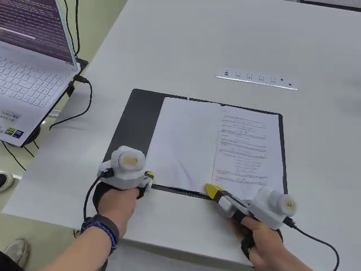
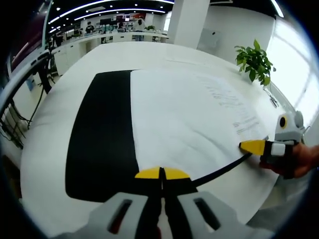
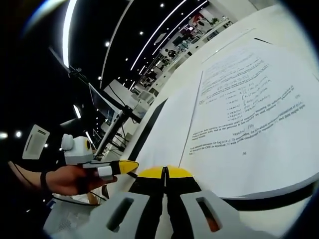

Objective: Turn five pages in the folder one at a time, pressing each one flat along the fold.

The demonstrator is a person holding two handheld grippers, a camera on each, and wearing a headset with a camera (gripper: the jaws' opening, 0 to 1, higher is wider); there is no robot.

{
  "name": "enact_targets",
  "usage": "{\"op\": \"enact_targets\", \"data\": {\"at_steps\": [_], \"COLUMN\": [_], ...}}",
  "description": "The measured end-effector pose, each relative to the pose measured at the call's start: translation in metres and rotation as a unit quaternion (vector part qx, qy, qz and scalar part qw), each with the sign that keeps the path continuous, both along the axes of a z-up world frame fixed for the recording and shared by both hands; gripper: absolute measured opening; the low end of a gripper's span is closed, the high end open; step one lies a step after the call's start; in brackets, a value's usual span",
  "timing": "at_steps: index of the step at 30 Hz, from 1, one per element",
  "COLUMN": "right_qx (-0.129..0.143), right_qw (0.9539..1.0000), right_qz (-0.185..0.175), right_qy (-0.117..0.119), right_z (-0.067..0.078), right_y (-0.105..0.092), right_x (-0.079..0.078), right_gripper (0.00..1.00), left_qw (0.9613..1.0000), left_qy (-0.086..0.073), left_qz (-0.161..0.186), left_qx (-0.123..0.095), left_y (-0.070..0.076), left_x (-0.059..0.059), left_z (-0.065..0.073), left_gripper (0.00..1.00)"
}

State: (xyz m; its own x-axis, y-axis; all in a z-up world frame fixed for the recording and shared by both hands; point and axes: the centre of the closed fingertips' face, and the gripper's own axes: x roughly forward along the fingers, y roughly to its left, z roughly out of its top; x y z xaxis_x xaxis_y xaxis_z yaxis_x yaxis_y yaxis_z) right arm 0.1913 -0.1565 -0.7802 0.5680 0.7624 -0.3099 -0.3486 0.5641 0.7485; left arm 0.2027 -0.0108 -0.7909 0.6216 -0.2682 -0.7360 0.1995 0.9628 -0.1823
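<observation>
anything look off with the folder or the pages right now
Nothing spilled or torn. The blank left page of the folder shows soft ripples towards the fold, so it does not look fully flat yet. The printed right page lies smooth.

Open-plan office: laptop [image 1: 28, 62] on long white table [image 1: 186, 45], inset power strip [image 1: 256, 78], ceiling strip lights [image 2: 114, 9], potted plant [image 2: 255, 62].

In the head view the folder [image 1: 132, 121] lay mid-frame on the table [image 1: 197, 39], with the laptop [image 1: 28, 73] at upper left and the socket strip [image 1: 256, 79] above it. The left gripper [image 1: 148, 176] and right gripper [image 1: 211, 190] sat at its lower edge.
</observation>
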Motion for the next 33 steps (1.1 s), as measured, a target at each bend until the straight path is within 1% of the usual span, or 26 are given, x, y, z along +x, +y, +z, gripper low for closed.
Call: {"op": "enact_targets", "data": {"at_steps": [1, 2, 3, 4, 5, 6, 9, 12, 13, 15, 16, 17, 20, 23, 25, 28, 29, 30, 31, 32, 33], "right_qx": [0.0, 0.0, -0.002, -0.005, -0.009, -0.01, -0.017, -0.021, -0.023, -0.024, -0.024, -0.025, -0.024, -0.024, -0.025, -0.02, -0.02, -0.019, -0.021, -0.022, -0.027], "right_qw": [1.0, 0.9999, 0.9999, 0.9999, 0.9998, 0.9997, 0.9995, 0.9994, 0.9994, 0.9993, 0.9993, 0.9993, 0.9993, 0.9994, 0.9995, 0.9994, 0.9993, 0.9993, 0.9993, 0.9993, 0.9992], "right_qz": [-0.004, -0.008, -0.01, -0.012, -0.016, -0.018, -0.021, -0.022, -0.021, -0.022, -0.023, -0.022, -0.02, -0.018, -0.02, -0.029, -0.031, -0.031, -0.03, -0.029, -0.027], "right_qy": [0.002, 0.006, 0.007, 0.008, 0.012, 0.014, 0.013, 0.015, 0.014, 0.017, 0.018, 0.019, 0.019, 0.016, 0.007, -0.001, -0.004, -0.006, -0.01, -0.012, -0.015], "right_z": [0.0, 0.0, 0.0, 0.0, 0.0, 0.0, 0.0, -0.001, -0.001, -0.001, -0.001, 0.0, 0.004, 0.01, 0.015, 0.022, 0.023, 0.026, 0.03, 0.031, 0.03], "right_y": [0.0, 0.0, -0.001, -0.001, -0.001, -0.001, -0.001, -0.001, -0.001, -0.001, -0.001, -0.002, -0.003, -0.009, -0.016, -0.025, -0.03, -0.032, -0.034, -0.035, -0.038], "right_x": [0.0, 0.0, 0.001, 0.002, 0.002, 0.002, 0.001, 0.001, 0.001, 0.001, 0.001, 0.001, -0.001, -0.005, -0.007, -0.008, -0.008, -0.008, -0.01, -0.01, -0.01], "right_gripper": [0.0, 0.0, 0.0, 0.0, 0.0, 0.0, 0.0, 0.0, 0.0, 0.0, 0.0, 0.0, 0.0, 0.02, 0.04, 0.09, 0.1, 0.11, 0.11, 0.12, 0.13], "left_qw": [1.0, 1.0, 0.9986, 0.9968, 0.9956, 0.996, 0.9972, 0.9966, 0.9968, 0.9982, 0.9983, 0.9983, 0.9972, 0.997, 0.997, 0.9973, 0.9975, 0.9976, 0.9978, 0.9978, 0.9977], "left_qy": [-0.001, 0.0, 0.009, 0.014, 0.013, 0.01, 0.004, 0.007, 0.007, 0.005, 0.006, 0.007, 0.022, 0.023, 0.026, 0.025, 0.022, 0.018, 0.01, 0.005, 0.004], "left_qz": [0.003, 0.007, 0.037, 0.056, 0.064, 0.06, 0.043, 0.05, 0.05, 0.036, 0.033, 0.033, 0.025, 0.008, 0.0, -0.015, -0.02, -0.024, -0.032, -0.036, -0.036], "left_qx": [-0.001, -0.006, -0.037, -0.056, -0.068, -0.066, -0.06, -0.065, -0.062, -0.048, -0.047, -0.048, -0.068, -0.074, -0.073, -0.067, -0.065, -0.063, -0.058, -0.056, -0.057], "left_y": [0.0, 0.001, 0.0, 0.002, 0.003, 0.004, 0.002, 0.002, 0.002, 0.0, 0.0, 0.0, -0.004, -0.011, -0.015, -0.02, -0.02, -0.021, -0.021, -0.022, -0.022], "left_x": [0.0, 0.0, 0.0, 0.0, 0.001, 0.001, 0.0, 0.0, 0.0, -0.001, -0.001, -0.001, -0.005, -0.01, -0.013, -0.018, -0.017, -0.016, -0.015, -0.014, -0.015], "left_z": [0.0, 0.0, 0.001, 0.001, 0.001, 0.0, 0.0, 0.001, 0.001, 0.002, 0.002, 0.002, 0.002, 0.007, 0.009, 0.014, 0.015, 0.015, 0.018, 0.02, 0.021], "left_gripper": [0.0, 0.0, 0.0, 0.0, 0.0, 0.0, 0.0, 0.0, 0.0, 0.0, 0.0, 0.0, 0.01, 0.08, 0.09, 0.13, 0.15, 0.16, 0.18, 0.2, 0.22]}}
